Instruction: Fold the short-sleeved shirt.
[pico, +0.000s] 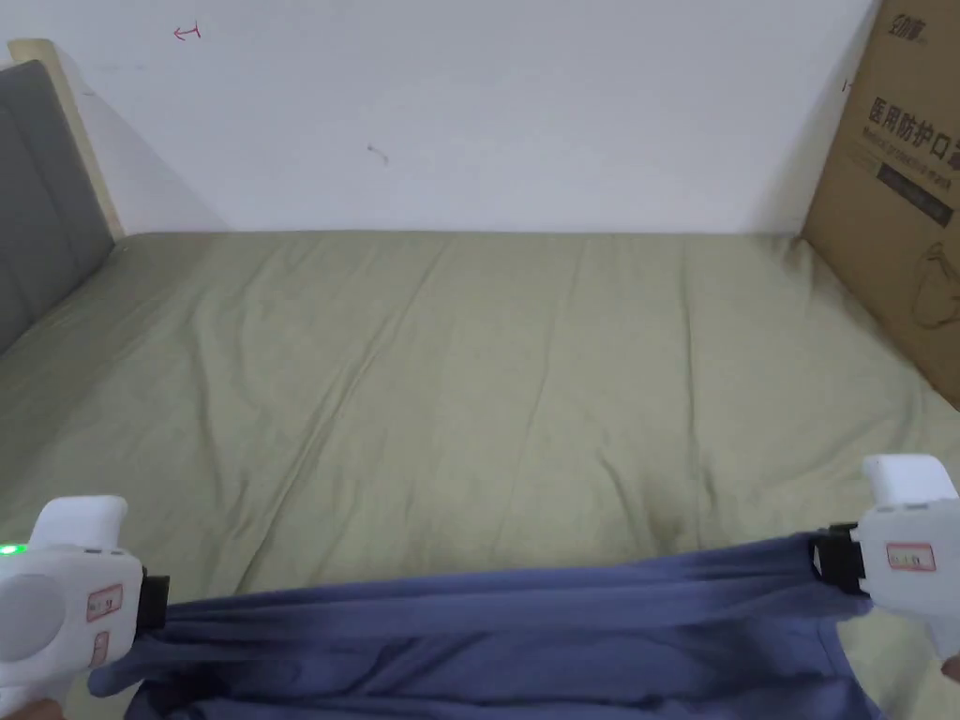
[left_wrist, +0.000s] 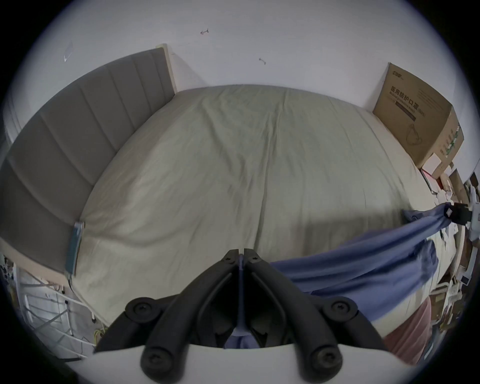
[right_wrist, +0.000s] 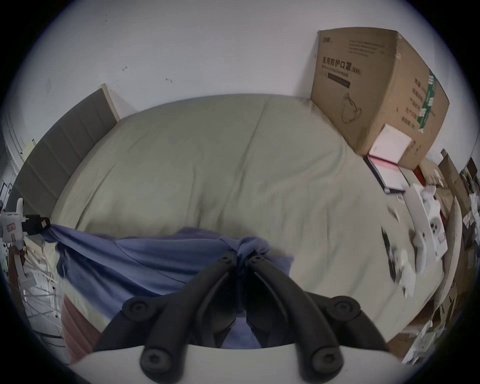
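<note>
A blue short-sleeved shirt (pico: 506, 619) hangs stretched between my two grippers at the near edge of the bed, its lower part drooping out of the head view. My left gripper (pico: 157, 600) is shut on the shirt's left end. In the left gripper view the jaws of the left gripper (left_wrist: 241, 253) pinch a thin fold of the shirt (left_wrist: 350, 262). My right gripper (pico: 825, 558) is shut on the right end. In the right gripper view the right gripper (right_wrist: 241, 256) clamps a bunched knot of the shirt (right_wrist: 145, 257).
The bed (pico: 469, 375) has a wrinkled olive sheet and runs back to a white wall. A grey headboard (pico: 37, 187) stands at the left. A large cardboard box (pico: 900, 187) stands at the right, with books and clutter (right_wrist: 389, 171) beside it.
</note>
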